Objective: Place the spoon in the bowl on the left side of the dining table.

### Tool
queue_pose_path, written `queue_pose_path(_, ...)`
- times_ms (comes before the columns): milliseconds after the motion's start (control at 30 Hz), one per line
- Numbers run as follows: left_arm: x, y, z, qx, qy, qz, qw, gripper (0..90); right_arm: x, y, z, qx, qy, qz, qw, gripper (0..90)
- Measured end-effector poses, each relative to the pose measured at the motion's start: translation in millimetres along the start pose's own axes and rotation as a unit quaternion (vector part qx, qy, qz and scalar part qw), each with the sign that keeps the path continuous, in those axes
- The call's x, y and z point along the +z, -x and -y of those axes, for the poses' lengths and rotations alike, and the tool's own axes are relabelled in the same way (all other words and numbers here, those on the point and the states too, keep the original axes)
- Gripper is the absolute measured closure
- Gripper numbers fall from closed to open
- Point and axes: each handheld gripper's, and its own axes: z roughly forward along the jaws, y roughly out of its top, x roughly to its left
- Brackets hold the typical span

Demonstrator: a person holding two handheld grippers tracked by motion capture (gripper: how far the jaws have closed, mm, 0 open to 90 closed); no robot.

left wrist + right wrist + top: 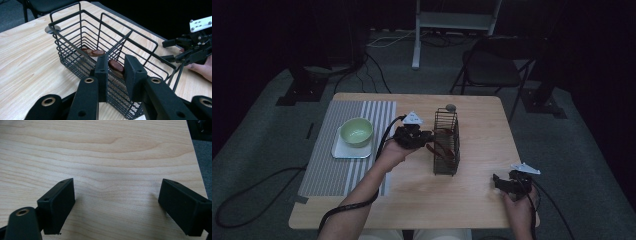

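Left gripper at the wire basket rim — fingers pinching a brown spoon handle inside it. Right gripper well right of basket — fingers spread over bare table.

1 wire basket | 1 bowl | 1 tray | 2 hand-held grippers

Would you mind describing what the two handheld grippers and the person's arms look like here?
Both grippers are black. The left gripper has two flat rectangular jaws on arms with brass-ringed holes, and the right gripper has the same blocky jaws. Each carries a pale three-cornered plate on top and trails a black cable. The forearms are bare, with no sleeves in sight.
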Motion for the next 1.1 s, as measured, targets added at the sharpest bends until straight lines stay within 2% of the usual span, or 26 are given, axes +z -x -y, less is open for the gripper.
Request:
queue_pose_path(67, 0.0, 0.0, 0.0, 0.0, 0.0, 0.0, 1.0, 75.1, 0.0, 0.0, 0.0, 0.0, 0.0, 0.0, 1.0, 13.1)
queue_pose_path(100, 0.5, 0.2, 0.3, -0.002, -0.001, 0.009, 1.0, 75.1, 0.0, 0.0, 0.0, 0.0, 0.0, 0.0, 1.0, 13.1)
queue_pose_path(133, 0.7, 0.9, 0.1, 0.003, -0.004, 0.01, 0.9999, 79.1, 0.0, -0.1, 0.0, 0.0, 0.0, 0.0, 1.0, 13.1)
queue_pose_path(467, -1.4, 3.2, -3.5, 0.011, 0.01, 0.003, 0.9999, 83.6, 0.0, 0.0, 0.0, 0.0, 0.0, 0.0, 1.0, 13.1)
queue_pose_path(533, -1.3, 4.4, -4.0, 0.015, 0.011, 0.008, 0.9998, 83.7, 0.1, 0.1, 0.0, 0.0, 0.0, 0.0, 1.0, 13.1)
queue_pose_path(700, -3.5, 6.6, -6.8, 0.019, 0.017, 0.004, 0.9997, 83.8, 0.1, 0.1, 0.0, -0.001, 0.0, 0.0, 1.0, 13.1)
queue_pose_path(767, -5.4, 6.8, -8.1, 0.017, 0.022, -0.002, 0.9996, 83.8, 0.1, 0.2, 0.0, -0.001, 0.001, 0.001, 1.0, 13.1)
queue_pose_path(800, -7.9, 6.8, -9.5, 0.021, 0.025, -0.015, 0.9993, 83.8, 0.1, 0.2, 0.0, -0.001, 0.001, 0.001, 1.0, 13.1)
queue_pose_path(867, -9.3, 5.7, -10.3, 0.018, 0.025, -0.009, 0.9995, 83.8, 0.1, 0.1, 0.0, -0.001, 0.0, 0.001, 1.0, 13.1)
queue_pose_path(1100, -23.8, 4.8, -17.0, 0.019, 0.039, -0.022, 0.9988, 83.8, 0.1, 0.1, 0.0, -0.001, 0.001, 0.001, 1.0, 13.1)
